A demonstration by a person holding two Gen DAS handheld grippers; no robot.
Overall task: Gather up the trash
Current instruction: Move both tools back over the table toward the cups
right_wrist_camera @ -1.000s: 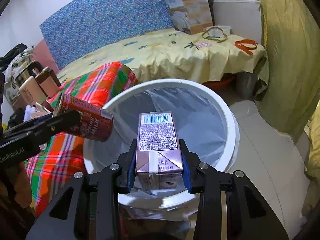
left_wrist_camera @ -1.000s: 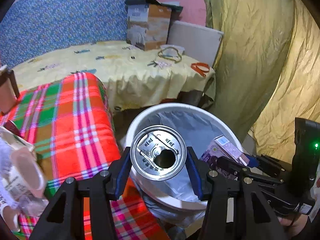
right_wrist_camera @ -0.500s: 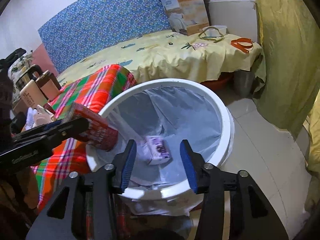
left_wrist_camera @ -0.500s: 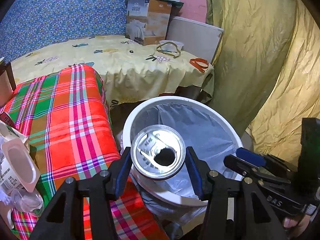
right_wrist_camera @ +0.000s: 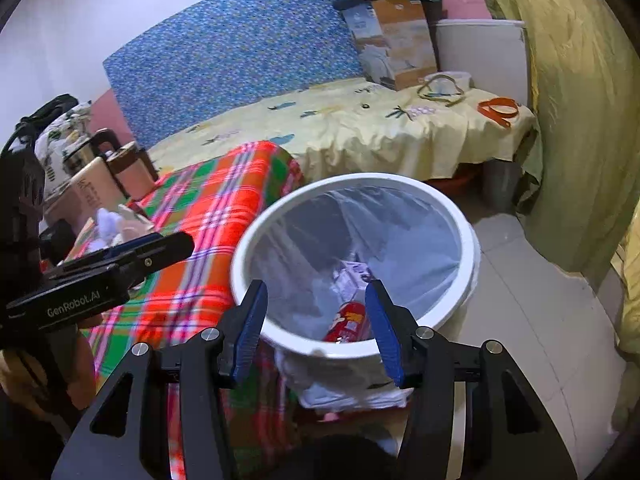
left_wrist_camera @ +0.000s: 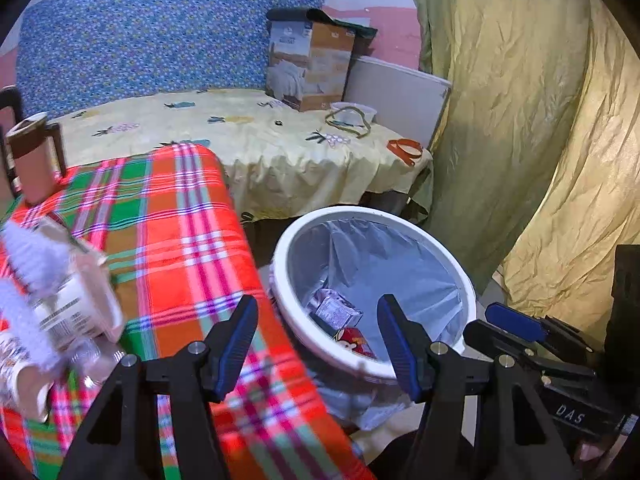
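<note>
A white trash bin (left_wrist_camera: 294,324) (right_wrist_camera: 416,188) lined with a pale bag stands on the floor beside the plaid table. Inside it lie a red drink can (left_wrist_camera: 354,340) (right_wrist_camera: 348,320) and a purple milk carton (left_wrist_camera: 334,312) (right_wrist_camera: 352,274). My left gripper (left_wrist_camera: 318,344) hovers over the bin's near-left rim, its jaws opening with nothing between them. My right gripper (right_wrist_camera: 316,328) hangs above the bin's near rim, open and empty. The right gripper's blue-tipped fingers (left_wrist_camera: 516,326) show at the right edge of the left wrist view, and the left gripper's fingers (right_wrist_camera: 132,248) at the left of the right wrist view.
The red-green plaid table (left_wrist_camera: 168,240) (right_wrist_camera: 208,216) carries blurred white packaging (left_wrist_camera: 64,308) and a brown cup (left_wrist_camera: 32,156) at its left. Behind is a yellow-covered bed (left_wrist_camera: 260,148) with a cardboard box (left_wrist_camera: 308,68). An olive curtain (left_wrist_camera: 520,120) hangs at right; tiled floor (right_wrist_camera: 532,320) lies beside the bin.
The right gripper let the purple carton fall into the bin, then the left gripper let go of the red can, which dropped in too. Both grippers drew back slightly.
</note>
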